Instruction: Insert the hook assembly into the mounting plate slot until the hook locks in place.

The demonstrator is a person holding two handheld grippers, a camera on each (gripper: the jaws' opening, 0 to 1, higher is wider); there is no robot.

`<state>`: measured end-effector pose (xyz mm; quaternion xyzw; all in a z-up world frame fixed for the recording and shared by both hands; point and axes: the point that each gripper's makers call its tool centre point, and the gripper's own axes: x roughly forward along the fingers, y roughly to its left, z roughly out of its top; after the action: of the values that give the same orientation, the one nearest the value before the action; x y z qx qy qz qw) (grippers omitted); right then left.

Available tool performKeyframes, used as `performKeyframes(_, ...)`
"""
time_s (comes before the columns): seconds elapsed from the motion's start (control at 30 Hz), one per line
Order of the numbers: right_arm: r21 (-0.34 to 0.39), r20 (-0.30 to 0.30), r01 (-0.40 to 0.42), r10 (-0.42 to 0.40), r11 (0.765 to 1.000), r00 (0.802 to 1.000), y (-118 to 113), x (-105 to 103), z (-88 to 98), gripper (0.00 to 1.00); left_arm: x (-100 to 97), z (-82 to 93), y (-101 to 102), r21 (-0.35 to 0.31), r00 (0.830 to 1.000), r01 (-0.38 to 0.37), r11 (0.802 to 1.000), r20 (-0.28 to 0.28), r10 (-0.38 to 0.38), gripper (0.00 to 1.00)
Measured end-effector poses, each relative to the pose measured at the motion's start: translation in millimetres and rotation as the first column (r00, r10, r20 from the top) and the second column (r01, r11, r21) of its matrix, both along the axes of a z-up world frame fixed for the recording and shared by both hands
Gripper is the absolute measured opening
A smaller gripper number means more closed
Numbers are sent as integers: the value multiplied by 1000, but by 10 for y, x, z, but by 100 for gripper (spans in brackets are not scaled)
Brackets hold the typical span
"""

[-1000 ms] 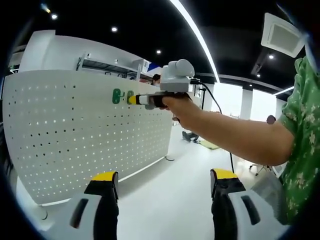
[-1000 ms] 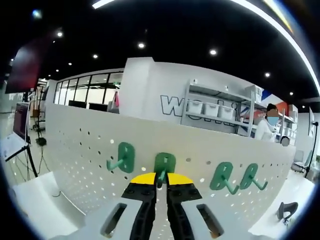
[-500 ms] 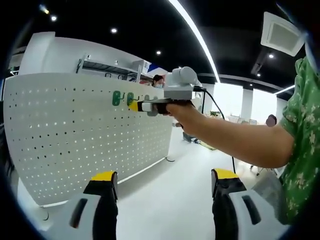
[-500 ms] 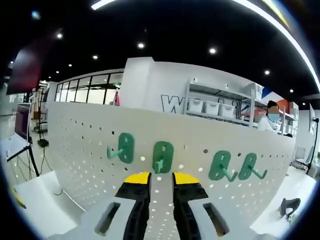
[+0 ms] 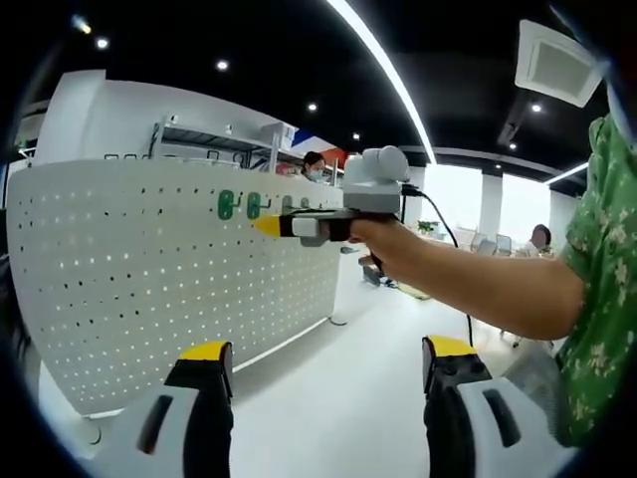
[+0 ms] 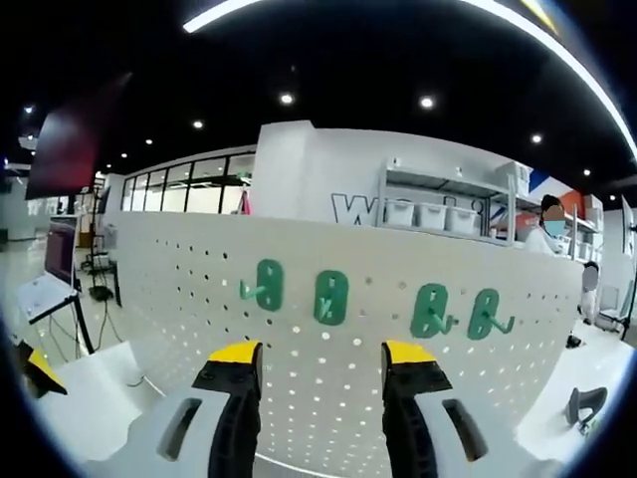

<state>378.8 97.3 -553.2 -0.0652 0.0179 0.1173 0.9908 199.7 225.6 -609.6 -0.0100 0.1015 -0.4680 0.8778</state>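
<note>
A white perforated mounting plate [image 6: 179, 299] stands upright and carries several green hooks. The second hook from the left [image 6: 330, 297] hangs on it, straight ahead of my right gripper [image 6: 321, 355], whose yellow-tipped jaws stand wide open and hold nothing, a short way back from the plate. Other hooks [image 6: 267, 286] [image 6: 432, 311] sit to either side. In the left gripper view the same plate [image 5: 119, 289] fills the left, with green hooks [image 5: 253, 205] near its top, and the right gripper [image 5: 267, 226] points at them. My left gripper [image 5: 325, 354] is open and empty, low and far from the plate.
A person's forearm [image 5: 468, 284] with a green patterned sleeve crosses the left gripper view. Behind the plate stand a shelf of white bins [image 6: 428, 214] and a masked person [image 6: 550, 227]. A screen on a stand [image 6: 55, 254] is at the left. White floor lies below.
My right gripper was shut on the second hook, then opened and drew back. The hook stays on the plate. The left gripper has barely moved.
</note>
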Motion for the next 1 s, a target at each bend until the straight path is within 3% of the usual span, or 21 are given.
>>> performKeyframes(0.2,50,-22,-30,31,998,999,-26,-185,-24,58,-40,37,-24,5,1000,0,1000,8,0,81)
performKeyframes(0.3,74,3,-36,36,997,999,-46,-297,11,75,-55,63,-32,2,1000,-4,1000,13,4,82)
performKeyframes(0.47,57,5,-55,55,997,998,-53,-487,24,84,-79,96,-53,1,1000,-6,1000,17,6,83)
performKeyframes(0.67,128,15,-80,78,989,997,-85,-683,109,99,-102,176,-86,-16,1000,-14,1000,28,14,84)
performKeyframes(1.0,90,64,-76,71,993,995,-295,-1109,283,100,-151,286,-126,-43,999,-29,999,37,30,86)
